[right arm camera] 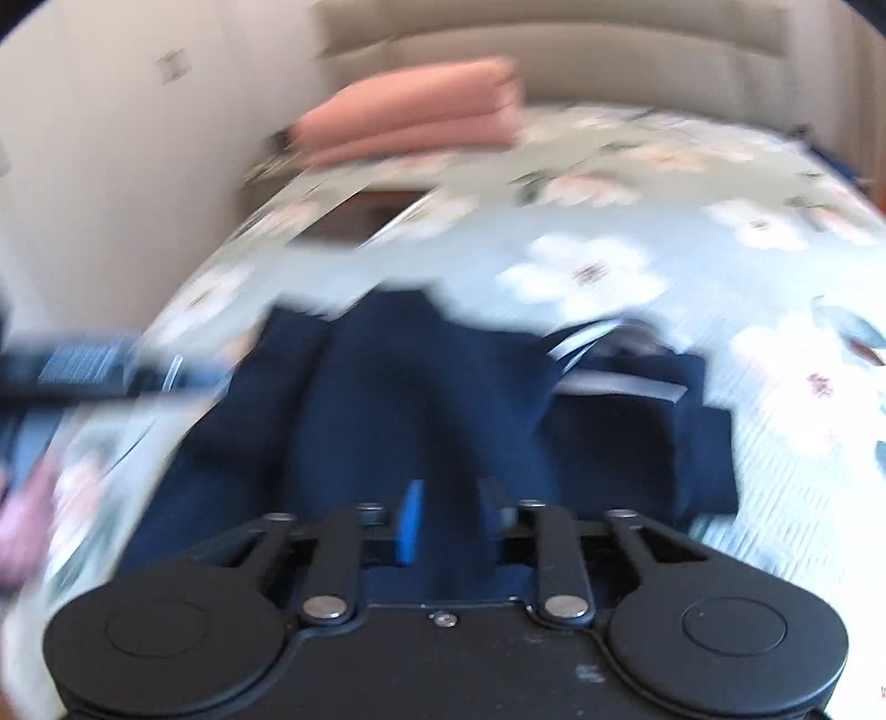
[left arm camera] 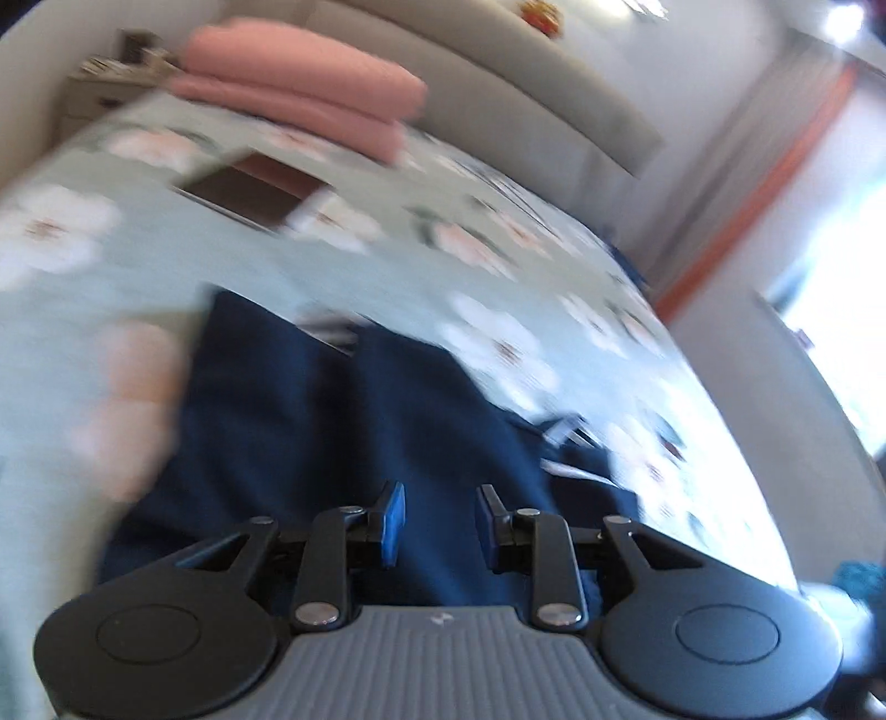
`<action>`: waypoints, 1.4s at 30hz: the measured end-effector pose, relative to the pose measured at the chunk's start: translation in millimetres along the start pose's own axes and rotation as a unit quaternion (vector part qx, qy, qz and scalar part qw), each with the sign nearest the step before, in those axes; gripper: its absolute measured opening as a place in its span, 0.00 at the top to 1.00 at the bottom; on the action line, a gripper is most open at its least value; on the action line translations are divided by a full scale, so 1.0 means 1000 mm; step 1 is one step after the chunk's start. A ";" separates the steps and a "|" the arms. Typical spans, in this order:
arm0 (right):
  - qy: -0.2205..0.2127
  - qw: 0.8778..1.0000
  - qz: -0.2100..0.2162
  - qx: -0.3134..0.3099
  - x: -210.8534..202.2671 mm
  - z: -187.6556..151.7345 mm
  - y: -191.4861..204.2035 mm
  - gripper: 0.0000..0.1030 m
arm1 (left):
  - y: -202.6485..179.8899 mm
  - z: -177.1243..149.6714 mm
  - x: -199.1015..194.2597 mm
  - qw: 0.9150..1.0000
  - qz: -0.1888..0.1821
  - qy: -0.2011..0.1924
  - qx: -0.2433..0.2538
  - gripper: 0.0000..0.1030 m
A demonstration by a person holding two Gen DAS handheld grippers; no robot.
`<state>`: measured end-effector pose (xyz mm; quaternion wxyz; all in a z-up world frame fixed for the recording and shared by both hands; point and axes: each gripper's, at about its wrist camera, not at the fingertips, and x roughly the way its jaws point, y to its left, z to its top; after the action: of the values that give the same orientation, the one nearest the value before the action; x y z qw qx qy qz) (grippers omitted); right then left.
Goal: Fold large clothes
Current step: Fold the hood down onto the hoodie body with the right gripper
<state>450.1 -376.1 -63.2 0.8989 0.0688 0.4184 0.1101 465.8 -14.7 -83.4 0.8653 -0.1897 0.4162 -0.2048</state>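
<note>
A dark navy garment lies spread on the flowered pale-green bedcover, its white-striped part toward the right. My left gripper hovers over the garment's near part with its blue pads plainly apart and nothing pinched. Over the same cloth, my right gripper shows a narrower gap between its pads. Blur hides whether any cloth lies in that gap. A dark blurred streak at the left of the right wrist view looks like the other gripper.
Folded pink blankets are stacked at the head of the bed against a beige headboard. A flat brown object lies on the cover beyond the garment. A nightstand stands far left, a bright window right.
</note>
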 end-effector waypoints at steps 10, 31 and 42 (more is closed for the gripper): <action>0.095 0.993 -0.022 0.062 0.089 -0.028 -0.032 1.00 | 0.000 -0.062 0.107 0.987 0.000 0.155 0.042 0.86; 0.138 0.990 0.025 0.011 0.039 -0.086 0.001 0.82 | -0.009 -0.124 0.056 0.986 -0.006 0.158 -0.052 0.87; 0.154 0.987 -0.009 0.035 -0.087 -0.156 -0.002 0.77 | 0.026 -0.150 -0.068 0.984 0.060 0.169 -0.011 0.74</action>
<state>276.0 -395.8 -99.5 0.8217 0.0791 0.5562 0.0963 312.3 18.1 -139.8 0.7909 -0.1368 0.5696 -0.1769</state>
